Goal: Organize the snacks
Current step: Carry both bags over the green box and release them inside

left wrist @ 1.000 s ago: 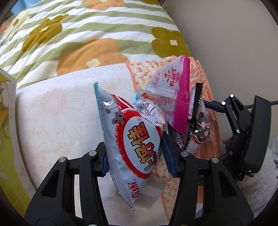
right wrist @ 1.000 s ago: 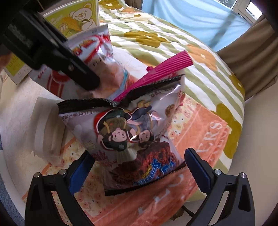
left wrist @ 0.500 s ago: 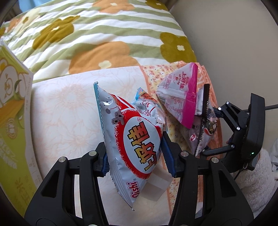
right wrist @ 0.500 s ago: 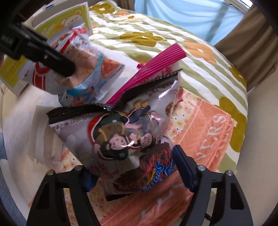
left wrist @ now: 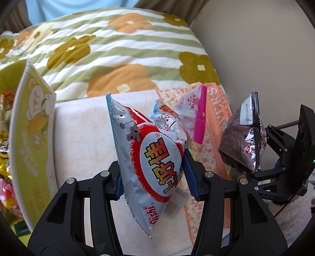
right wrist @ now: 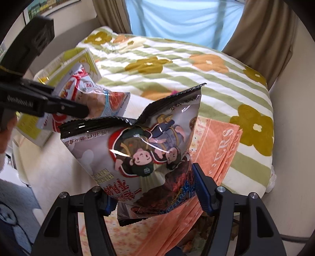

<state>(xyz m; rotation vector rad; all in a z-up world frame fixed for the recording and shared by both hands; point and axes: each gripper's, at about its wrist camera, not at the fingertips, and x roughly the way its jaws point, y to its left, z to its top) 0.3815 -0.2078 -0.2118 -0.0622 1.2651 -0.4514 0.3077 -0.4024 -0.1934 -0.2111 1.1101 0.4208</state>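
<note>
My left gripper (left wrist: 153, 175) is shut on a white and red Oishi snack bag (left wrist: 151, 161) and holds it upright above the bed. My right gripper (right wrist: 153, 191) is shut on a grey and black cartoon snack bag (right wrist: 145, 155), lifted off the towel. That bag also shows at the right of the left wrist view (left wrist: 244, 137). A pink snack bag (left wrist: 193, 112) stands on the orange towel (left wrist: 214, 126). A yellow-green cardboard box (left wrist: 29, 134) with several snacks inside stands at the left. The left gripper with its bag shows in the right wrist view (right wrist: 82, 94).
A flowered green-striped quilt (left wrist: 110, 51) covers the bed behind. A pale floral pillow (left wrist: 82, 137) lies under the left gripper. Curtains and a window (right wrist: 183, 17) are at the back. A beige wall (left wrist: 256, 49) is on the right.
Both grippers have lifted and moved left toward the box, each with its bag. The cartoon bag has come away from the pink bag, which stays on the towel.
</note>
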